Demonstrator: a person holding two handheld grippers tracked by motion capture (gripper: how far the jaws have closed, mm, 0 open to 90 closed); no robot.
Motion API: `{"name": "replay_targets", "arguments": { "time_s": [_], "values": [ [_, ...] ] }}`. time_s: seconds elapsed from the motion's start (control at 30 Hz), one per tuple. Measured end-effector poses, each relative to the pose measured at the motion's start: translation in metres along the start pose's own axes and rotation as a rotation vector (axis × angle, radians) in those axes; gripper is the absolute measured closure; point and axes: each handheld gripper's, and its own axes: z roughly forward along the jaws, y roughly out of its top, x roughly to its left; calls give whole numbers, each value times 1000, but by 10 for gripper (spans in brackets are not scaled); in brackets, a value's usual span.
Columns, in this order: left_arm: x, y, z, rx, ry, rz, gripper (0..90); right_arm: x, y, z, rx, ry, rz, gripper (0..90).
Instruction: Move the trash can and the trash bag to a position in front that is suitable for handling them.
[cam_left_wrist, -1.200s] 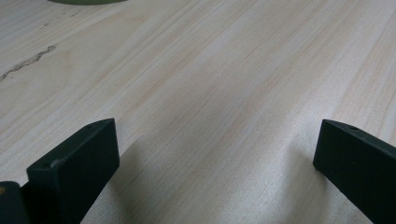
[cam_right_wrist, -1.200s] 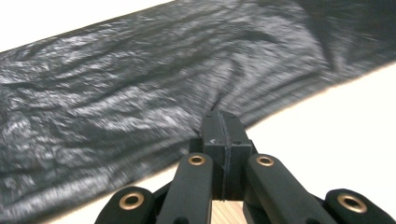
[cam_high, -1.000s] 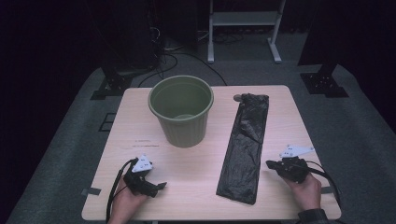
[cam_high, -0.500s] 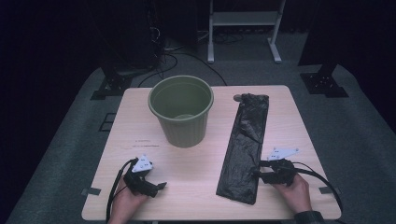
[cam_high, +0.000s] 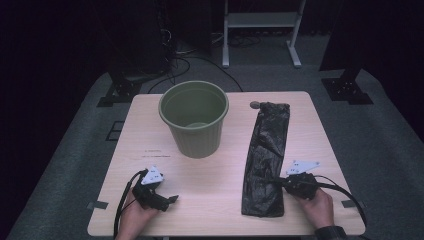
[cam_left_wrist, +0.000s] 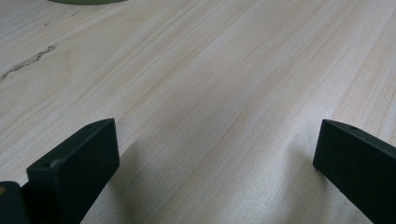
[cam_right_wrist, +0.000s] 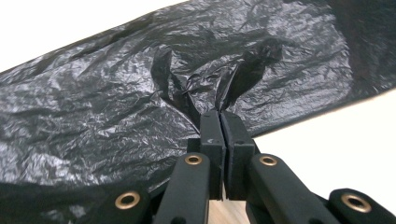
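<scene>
Wooden table (cam_high: 220, 200), right gripper (cam_right_wrist: 219, 116) pinching black bag (cam_right_wrist: 116, 121)

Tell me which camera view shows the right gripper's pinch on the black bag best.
The right gripper view: the right gripper has its jaws closed on a raised fold of the black bag, seen close up. The high view shows the whole bag flat on the table, the pinch itself small. The left gripper view looks at bare tabletop.
</scene>
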Motion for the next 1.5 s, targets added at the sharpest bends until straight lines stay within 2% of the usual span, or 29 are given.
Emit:
{"name": "replay_targets", "arguments": {
  "time_s": [0.13, 0.4, 0.6, 0.9, 1.0, 1.03, 1.07, 1.1, 1.17, 1.23, 1.27, 1.33, 1.37, 1.43, 1.47, 1.5],
  "values": [
    [0, 0, 0, 0, 0, 0, 0, -4, -3, -6, 21, -34, -4, 883],
    [0, 0, 0, 0, 0, 0, 0, -18, -15, -25, 19, -89, 39, 883],
    [0, 0, 0, 0, 1, 0, 0, -33, -35, -47, 10, -143, 86, 883],
    [0, 0, 0, 0, 1, -2, 0, -47, -59, -68, 21, -204, 142, 864],
    [0, 0, 0, 0, 2, -2, 0, -50, -63, -74, 5, -232, 156, 762],
    [0, 0, 0, 0, 2, -2, 0, -50, -63, -74, 5, -232, 156, 762],
    [0, 0, 0, 0, 3, -2, 0, -50, -63, -78, -20, -246, 161, 662],
    [0, 0, 0, 0, 3, -2, 0, -50, -63, -78, -20, -246, 161, 662],
    [0, 0, 0, 0, 3, -3, 0, -47, -59, -81, -63, -247, 160, 547],
    [0, 0, 0, 0, 3, -3, 0, -46, -57, -81, -72, -242, 160, 512],
    [0, 0, 0, 0, 3, -3, 0, -43, -52, -77, -83, -224, 150, 409],
    [0, 0, 0, 0, 3, -2, 0, -39, -47, -70, -75, -201, 143, 342],
    [0, 0, 0, 0, 3, -2, 0, -39, -47, -70, -75, -201, 143, 342],
    [0, 0, 0, 0, 3, -3, 0, -37, -42, -63, -67, -188, 135, 225],
    [0, 0, 1, -1, 3, -3, 0, -35, -37, -55, -47, -191, 135, 139],
    [0, 0, 1, -1, 3, -3, 0, -35, -37, -55, -47, -191, 135, 139]
  ]
}}
